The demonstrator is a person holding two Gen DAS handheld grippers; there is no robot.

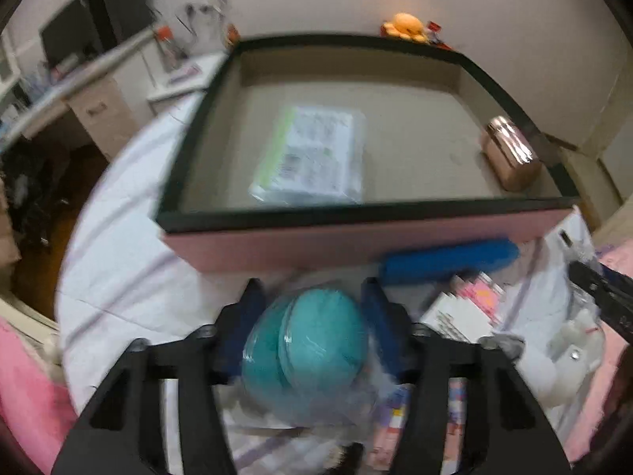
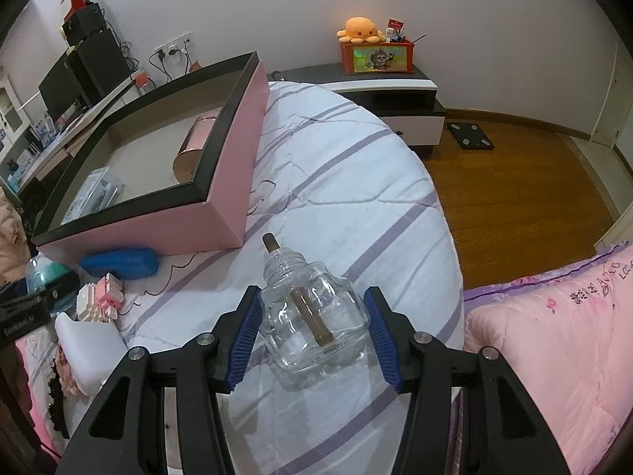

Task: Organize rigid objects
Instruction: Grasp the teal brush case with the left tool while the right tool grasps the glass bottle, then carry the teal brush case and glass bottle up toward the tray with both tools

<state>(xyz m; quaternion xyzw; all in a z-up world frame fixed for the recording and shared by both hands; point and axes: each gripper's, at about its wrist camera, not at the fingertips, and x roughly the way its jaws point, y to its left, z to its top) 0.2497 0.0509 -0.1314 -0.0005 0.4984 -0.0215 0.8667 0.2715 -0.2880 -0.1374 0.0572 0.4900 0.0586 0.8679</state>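
My left gripper point(image 1: 311, 293) is shut on a teal round thing point(image 1: 316, 340) wrapped in clear plastic, one blue pad against each side of it. In front of it stands a pink box point(image 1: 277, 245) with a black rim. The box holds a flat clear packet point(image 1: 312, 154) and a rose-gold cylinder point(image 1: 510, 150). In the right wrist view my right gripper point(image 2: 312, 295) is shut on a clear glass bottle point(image 2: 316, 324) with a brown wick, neck pointing away from me. The pink box point(image 2: 158, 221) is to its left.
A blue case point(image 2: 118, 263), a pink-and-white block model point(image 2: 99, 297) and a white bottle point(image 2: 87, 344) lie by the box on the striped bedsheet point(image 2: 356, 182). A pink quilt point(image 2: 554, 336) is at the right. Beyond are a nightstand point(image 2: 387, 87) and wooden floor point(image 2: 514, 182).
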